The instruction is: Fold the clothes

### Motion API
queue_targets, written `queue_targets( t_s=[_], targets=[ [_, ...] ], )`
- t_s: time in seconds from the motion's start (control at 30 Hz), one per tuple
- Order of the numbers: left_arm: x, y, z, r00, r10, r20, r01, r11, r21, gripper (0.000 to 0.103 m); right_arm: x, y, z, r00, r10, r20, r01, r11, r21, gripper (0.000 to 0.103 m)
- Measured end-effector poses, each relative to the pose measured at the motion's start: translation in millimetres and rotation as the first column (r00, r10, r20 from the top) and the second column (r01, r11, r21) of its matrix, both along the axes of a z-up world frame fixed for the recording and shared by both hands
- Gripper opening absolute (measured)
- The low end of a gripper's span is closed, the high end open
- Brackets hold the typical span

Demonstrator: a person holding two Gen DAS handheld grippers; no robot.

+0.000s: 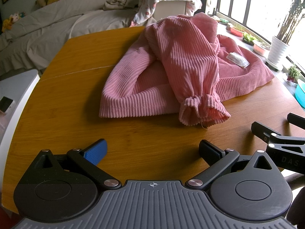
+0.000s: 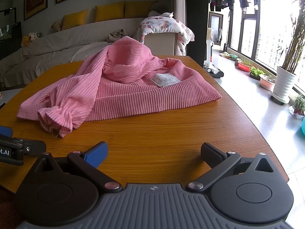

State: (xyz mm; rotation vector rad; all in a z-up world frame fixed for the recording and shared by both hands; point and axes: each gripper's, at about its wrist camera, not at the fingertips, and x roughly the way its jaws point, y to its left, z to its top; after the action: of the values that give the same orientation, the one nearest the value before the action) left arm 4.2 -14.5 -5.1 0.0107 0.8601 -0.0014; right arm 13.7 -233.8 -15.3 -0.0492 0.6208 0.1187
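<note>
Pink ribbed corduroy top point(image 2: 122, 87) lies crumpled on the yellow-brown wooden table point(image 2: 162, 133), mid-surface twd the far edge, one sleeve w/ gathered cuff point(image 2: 57, 118) flopped twd the near edge. White sewn label point(image 2: 164, 79) on it reads "COTTON".

Left gripper point(image 1: 152, 151): jaws spread wide, nothing betw them, over bare wood at near edge. Right gripper point(image 2: 154, 151): same, released, apart from the garment. Right gripper's body shows "DAS" in left-wrist view; left's shows "t.AI" in the right-wrist view.
</note>
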Motion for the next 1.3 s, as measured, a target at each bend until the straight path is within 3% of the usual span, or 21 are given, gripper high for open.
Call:
queue_targets(
  t_s=[0.13, 0.3, 0.4, 0.53, 0.63, 0.73, 0.87, 0.93, 1.0, 1.13, 1.3],
  targets=[
    [0.3, 0.8, 0.5, 1.0, -0.01, -0.002, 0.01, 1.0, -0.002, 0.103, -0.1, -0.9, -0.3, 1.0, 0.007, 0.0, -0.007, 1.0, 0.007, 0.103],
    [3.8, 7.5, 5.1, 0.996, -0.094, 0.002, 0.094, 0.994, -0.06, 0.103, -0.7, -7.2, 0.5, 0.997, 0.08, -0.002, -0.08, 0.997, 0.015, 0.103],
    [3.8, 24.1, 21.5, 0.979, -0.186, 0.087, 0.2, 0.958, -0.207, 0.103, 2.2, -18.1, 3.9, 0.992, 0.129, -0.001, -0.128, 0.987, 0.092, 0.103],
    [10.2, 36.0, 50.0, 0.927, -0.268, 0.262, 0.328, 0.918, -0.222, 0.103, 24.6, -33.5, 23.8, 0.991, 0.132, 0.025, -0.134, 0.966, 0.222, 0.103],
    [40.2, 38.1, 53.3, 0.918, -0.281, 0.281, 0.347, 0.911, -0.223, 0.103, 53.5, -40.5, 38.9, 0.993, 0.11, 0.03, -0.114, 0.953, 0.282, 0.103],
    [80.1, 43.6, 42.2, 0.933, -0.278, 0.228, 0.34, 0.889, -0.308, 0.103, 97.0, -45.5, 43.7, 0.994, 0.106, -0.009, -0.094, 0.916, 0.39, 0.103],
    [123.3, 56.6, 9.9, 0.954, -0.295, 0.062, 0.283, 0.805, -0.522, 0.103, 149.3, -48.1, 28.1, 0.99, 0.108, -0.095, -0.039, 0.836, 0.547, 0.103],
    [124.3, 63.1, 1.1, 0.95, -0.304, 0.069, 0.29, 0.78, -0.555, 0.103, 164.1, -48.0, 13.8, 0.984, 0.107, -0.139, -0.005, 0.808, 0.588, 0.103],
    [118.7, 65.9, -1.8, 0.942, -0.328, 0.073, 0.315, 0.784, -0.535, 0.103, 165.8, -48.0, 2.4, 0.981, 0.115, -0.153, 0.003, 0.79, 0.614, 0.103],
    [95.7, 66.9, -0.9, 0.931, -0.356, 0.078, 0.35, 0.811, -0.468, 0.103, 140.7, -45.3, 0.2, 0.974, 0.164, -0.153, -0.039, 0.795, 0.605, 0.103],
    [50.1, 80.2, 5.0, 0.921, -0.384, 0.069, 0.37, 0.801, -0.472, 0.103, 96.1, -41.2, 4.5, 0.96, 0.23, -0.159, -0.094, 0.801, 0.591, 0.103]
  ],
)
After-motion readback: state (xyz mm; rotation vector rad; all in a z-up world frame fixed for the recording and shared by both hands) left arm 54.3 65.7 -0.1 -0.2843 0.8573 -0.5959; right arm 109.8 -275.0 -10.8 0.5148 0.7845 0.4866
